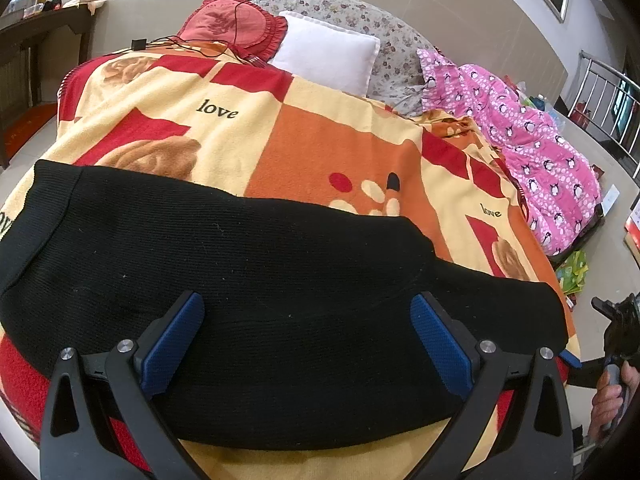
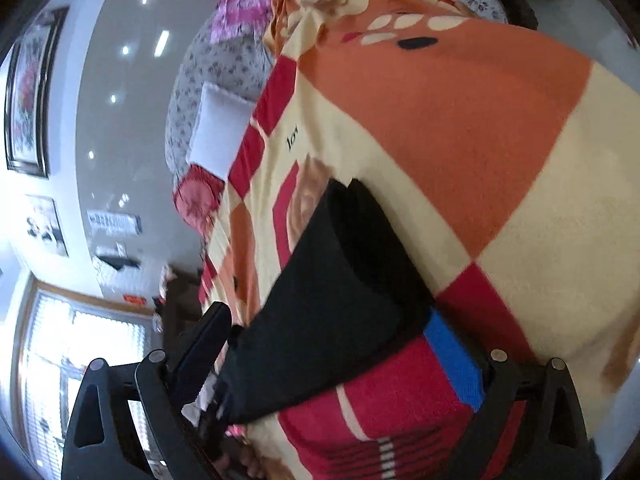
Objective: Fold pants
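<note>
Lying crosswise before your wide-open, empty left gripper [image 1: 307, 336], pants [image 1: 248, 280]; right gripper [image 2: 332, 360] spread around their end, grip unclear.

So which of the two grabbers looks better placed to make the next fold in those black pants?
Probably the left gripper: it hangs open, squarely over the black pants lying flat on the blanket. The right gripper views them tilted, at one end.

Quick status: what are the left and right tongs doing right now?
Left tongs: open, jaws wide apart over the black pants, gripping nothing.
Right tongs: open, jaws apart at the pants' edge, cloth between them but not clamped.
</note>
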`<action>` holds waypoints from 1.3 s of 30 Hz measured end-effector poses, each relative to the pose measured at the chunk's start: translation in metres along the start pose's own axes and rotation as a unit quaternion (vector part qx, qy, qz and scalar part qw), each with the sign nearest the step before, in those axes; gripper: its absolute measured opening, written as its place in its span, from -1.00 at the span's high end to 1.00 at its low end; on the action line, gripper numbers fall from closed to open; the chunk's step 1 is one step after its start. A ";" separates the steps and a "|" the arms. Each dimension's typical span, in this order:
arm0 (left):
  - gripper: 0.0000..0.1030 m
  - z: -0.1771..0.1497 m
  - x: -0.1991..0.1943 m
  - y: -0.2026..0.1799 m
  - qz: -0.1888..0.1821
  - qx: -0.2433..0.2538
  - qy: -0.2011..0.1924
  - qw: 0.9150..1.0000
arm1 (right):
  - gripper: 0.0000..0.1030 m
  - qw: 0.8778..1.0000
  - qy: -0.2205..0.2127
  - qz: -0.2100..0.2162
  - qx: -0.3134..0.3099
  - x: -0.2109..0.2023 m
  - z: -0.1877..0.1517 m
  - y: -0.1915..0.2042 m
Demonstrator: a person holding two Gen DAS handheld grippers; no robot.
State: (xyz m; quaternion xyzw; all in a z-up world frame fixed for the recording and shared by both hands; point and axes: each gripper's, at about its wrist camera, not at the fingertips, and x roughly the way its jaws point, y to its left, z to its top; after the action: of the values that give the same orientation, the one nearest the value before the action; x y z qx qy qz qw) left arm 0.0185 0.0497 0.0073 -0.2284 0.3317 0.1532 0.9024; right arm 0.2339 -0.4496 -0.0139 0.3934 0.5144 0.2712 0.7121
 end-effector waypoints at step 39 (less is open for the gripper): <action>-1.00 -0.012 -0.040 0.053 -0.021 -0.136 -0.102 0.985 | 0.84 0.963 -0.075 0.053 -0.252 0.030 -0.069 0.112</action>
State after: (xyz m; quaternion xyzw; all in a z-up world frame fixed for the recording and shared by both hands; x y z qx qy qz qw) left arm -0.0402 0.0832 0.0094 -0.3388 0.2088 0.2003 0.8952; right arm 0.1802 -0.3457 0.0538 0.2474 0.3532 0.3993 0.8091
